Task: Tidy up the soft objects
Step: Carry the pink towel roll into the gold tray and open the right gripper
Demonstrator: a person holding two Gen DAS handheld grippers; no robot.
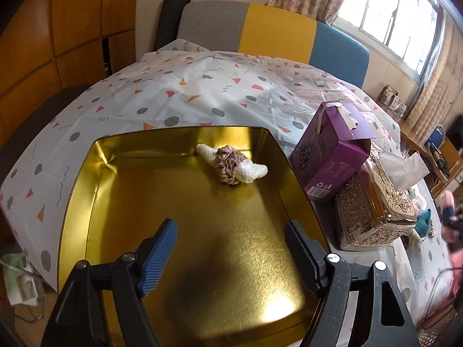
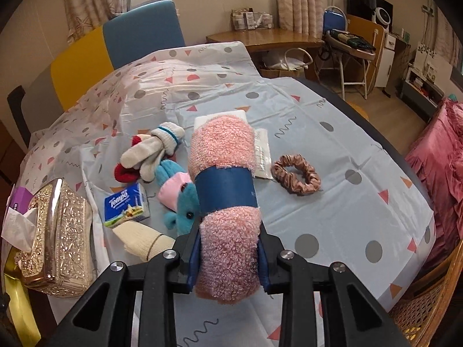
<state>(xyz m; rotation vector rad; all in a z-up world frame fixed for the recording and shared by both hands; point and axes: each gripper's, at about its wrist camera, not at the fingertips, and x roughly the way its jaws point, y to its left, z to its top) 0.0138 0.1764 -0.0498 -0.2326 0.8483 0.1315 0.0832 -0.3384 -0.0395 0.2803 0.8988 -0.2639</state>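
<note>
Right gripper [image 2: 230,256] pinches the pink towel roll [image 2: 224,190]; left gripper [image 1: 231,248], spread, hovers over the gold tin [image 1: 121,156].

The left gripper [image 1: 230,253] has a black plastic frame of angular linkage bars pinned with round silver screws, and ribbed blue pads line its jaws. The right gripper [image 2: 230,256] is built alike: black bars, silver screws, blue pads.

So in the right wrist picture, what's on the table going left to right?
Shiny gold embossed tissue box → blue Tempo tissue pack → fluffy pink rolled towel with blue band → brown satin scrunchie.
</note>
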